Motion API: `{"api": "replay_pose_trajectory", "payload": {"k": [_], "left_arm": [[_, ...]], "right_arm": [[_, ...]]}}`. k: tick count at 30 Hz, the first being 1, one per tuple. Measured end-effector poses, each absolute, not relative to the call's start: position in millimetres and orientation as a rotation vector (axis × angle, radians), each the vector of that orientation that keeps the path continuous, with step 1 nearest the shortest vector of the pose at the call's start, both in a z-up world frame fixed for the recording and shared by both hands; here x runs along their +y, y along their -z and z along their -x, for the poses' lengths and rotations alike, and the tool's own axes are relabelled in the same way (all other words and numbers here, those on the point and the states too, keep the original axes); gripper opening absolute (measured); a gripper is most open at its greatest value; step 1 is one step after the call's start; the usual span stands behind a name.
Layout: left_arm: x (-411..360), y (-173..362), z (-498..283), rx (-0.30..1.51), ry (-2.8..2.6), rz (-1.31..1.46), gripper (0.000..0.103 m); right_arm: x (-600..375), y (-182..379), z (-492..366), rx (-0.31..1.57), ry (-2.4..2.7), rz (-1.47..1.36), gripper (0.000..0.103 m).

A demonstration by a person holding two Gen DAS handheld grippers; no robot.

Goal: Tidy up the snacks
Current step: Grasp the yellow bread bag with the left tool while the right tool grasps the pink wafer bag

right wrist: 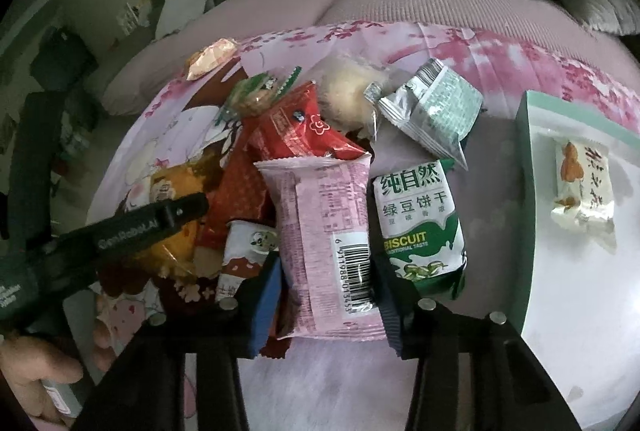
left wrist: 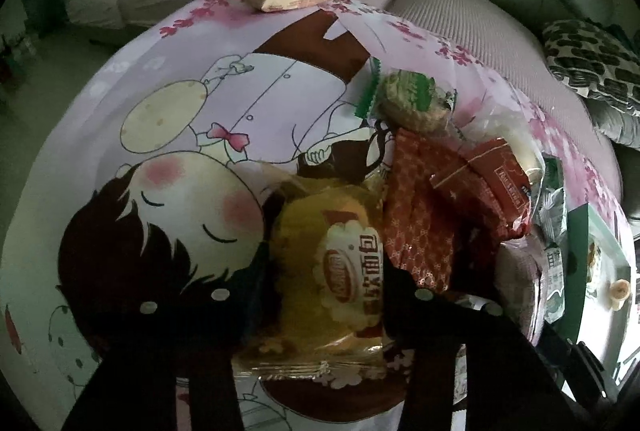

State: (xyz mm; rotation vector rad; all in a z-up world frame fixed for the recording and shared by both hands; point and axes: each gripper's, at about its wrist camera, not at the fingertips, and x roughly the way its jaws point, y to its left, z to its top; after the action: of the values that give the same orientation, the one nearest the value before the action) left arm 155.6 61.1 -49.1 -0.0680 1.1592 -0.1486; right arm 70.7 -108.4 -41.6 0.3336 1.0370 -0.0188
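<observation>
Left gripper (left wrist: 320, 295) clamps yellow bread pack (left wrist: 326, 271). Right gripper (right wrist: 326, 295) grips pink packet (right wrist: 324, 239); green biscuit pack (right wrist: 420, 227) at 3 o'clock.

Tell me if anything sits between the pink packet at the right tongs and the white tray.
Yes. The green mung bean biscuit packet lies just right of the pink packet, between it and the white tray. The right tongs straddle the pink packet; lifting it over should clear the biscuit packet.
</observation>
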Motion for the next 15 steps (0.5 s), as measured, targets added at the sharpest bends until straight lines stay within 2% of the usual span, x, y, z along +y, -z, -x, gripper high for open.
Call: {"api": "replay_pose_trajectory", "payload": {"k": [4, 15], "left_arm": [[62.9, 46.0, -155.6, 1.153, 0.158, 0.089, 0.043], [66.9, 17.7, -153.4, 1.086, 0.183, 0.147, 0.042]], "right_arm": [[-110.5, 38.2, -69.4, 1.031, 0.019, -0.342, 0.039], [-108.9, 11.9, -61.6, 0.967, -0.006, -0.351, 0.039]]}}
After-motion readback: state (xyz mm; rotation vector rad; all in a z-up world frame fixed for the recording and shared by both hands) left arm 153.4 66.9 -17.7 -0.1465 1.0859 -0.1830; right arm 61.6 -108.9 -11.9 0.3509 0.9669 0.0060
